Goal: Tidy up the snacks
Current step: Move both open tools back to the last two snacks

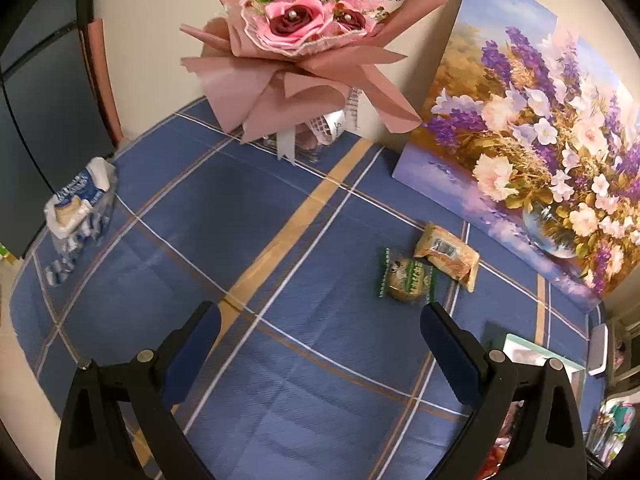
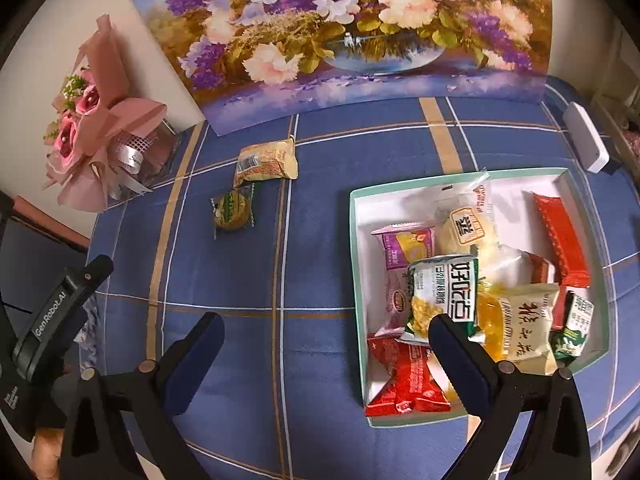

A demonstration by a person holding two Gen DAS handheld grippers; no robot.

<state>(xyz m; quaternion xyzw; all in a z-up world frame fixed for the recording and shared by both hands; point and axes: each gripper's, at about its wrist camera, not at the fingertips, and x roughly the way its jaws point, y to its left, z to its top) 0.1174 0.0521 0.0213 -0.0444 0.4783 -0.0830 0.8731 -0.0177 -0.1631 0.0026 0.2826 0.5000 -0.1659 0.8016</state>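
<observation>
Snacks are mostly sitting in the box [image 2: 358,216] already: a heap of wrapped packets is filling the white, teal-rimmed box on the right of the tabletop [image 2: 320,360]. By that look, you are nearing the end. Two are still lying loose on the blue checked cloth, well apart from the box: a green packet [image 2: 233,211] and, just behind it, a tan packet [image 2: 267,159], lying close together near the foot of the painting [image 2: 360,20].

Your left tool [image 1: 320,344] is hovering spread wide and empty, the two loose packets lying just ahead to its right. Your right tool [image 2: 326,354] is likewise released, holding nothing, one finger hanging over the box's near corner.

A wrapped bouquet [image 1: 304,40] is standing at the back, a tissue pack [image 1: 80,208] is lying far left, and a white device [image 2: 586,140] is lying behind the box. Nothing is blocking the path between the loose packets and the box.
</observation>
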